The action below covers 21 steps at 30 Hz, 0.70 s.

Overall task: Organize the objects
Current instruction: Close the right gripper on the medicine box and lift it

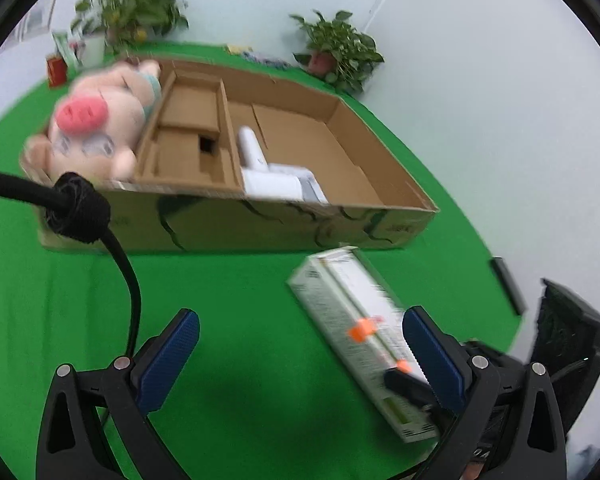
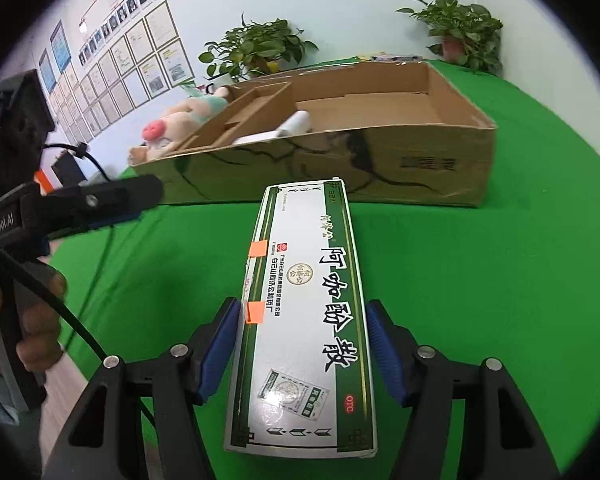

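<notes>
Right gripper (image 2: 300, 344): straddled the medicine box (image 2: 304, 320), blue pads just beside its long sides; contact unclear.
Left gripper (image 1: 300, 364): spread wide, empty.
Medicine box: flat on green surface (image 2: 480, 280), near cardboard box (image 2: 380, 160).

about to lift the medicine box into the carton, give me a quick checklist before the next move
1. Medicine box between the right gripper's pads: ok.
2. Pads pressing on the box: cannot tell; narrow gaps seem to show on both sides.
3. Box lying flat on the green cloth: ok.
4. Free space in the carton: ok, wide right section has bare floor beyond the white item.
5. Left gripper open and holding nothing: ok.
6. Plush pig out of the way at the carton's far end: ok.
</notes>
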{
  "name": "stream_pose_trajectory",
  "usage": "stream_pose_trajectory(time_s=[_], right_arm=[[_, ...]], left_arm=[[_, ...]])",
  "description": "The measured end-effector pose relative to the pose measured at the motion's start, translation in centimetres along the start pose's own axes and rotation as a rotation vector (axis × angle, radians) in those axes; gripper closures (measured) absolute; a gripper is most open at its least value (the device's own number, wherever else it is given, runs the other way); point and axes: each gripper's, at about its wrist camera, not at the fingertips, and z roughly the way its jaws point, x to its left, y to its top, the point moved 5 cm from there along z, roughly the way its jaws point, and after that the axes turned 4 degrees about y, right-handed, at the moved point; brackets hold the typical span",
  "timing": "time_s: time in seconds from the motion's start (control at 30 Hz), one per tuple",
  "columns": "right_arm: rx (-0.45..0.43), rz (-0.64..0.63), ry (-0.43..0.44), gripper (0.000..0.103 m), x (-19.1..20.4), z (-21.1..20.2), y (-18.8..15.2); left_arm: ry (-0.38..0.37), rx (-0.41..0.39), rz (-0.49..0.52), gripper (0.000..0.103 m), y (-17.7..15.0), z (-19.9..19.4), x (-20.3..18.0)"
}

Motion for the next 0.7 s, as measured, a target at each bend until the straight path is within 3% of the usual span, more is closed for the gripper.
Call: stream_pose_trajectory(time_s=[0.03,0.07,0.1,0.27,0.43,0.7], right_arm=[[0.002,0.021,0.031,0.029,0.5,0.2,0.0],[0.006,0.034,0.071,0.015,1.0,0.4,-0.2],[0.011,0.031,0.116,0.013,1.8,0.5,-0.5],[0.029,-0.085,0.087,0.01,3.6,0.4,-1.5],[0.03,-0.108,0.02,0.01,3.4,0.5,-1.0],[0.059,-0.113,-0.019,0.009,4.0,1.7,-0.2]], left_arm=[[-0.035,0.03,-0.024,0.001,-0.2,0.5,0.1],[-0.065,0.056,-0.047,0.002,-0.4,1.0,0.3],[-0.086,0.074,-0.06,0.002,-0.5,1.4,0.3],[-0.168,0.15,-0.117,0.005,-1.7,3.4,0.7],[-0.234,0.199,-0.149,0.014,-2.2,4.8,0.4],[-0.301,0.241,-0.144,0.029,-2.6,5.6,-0.3]])
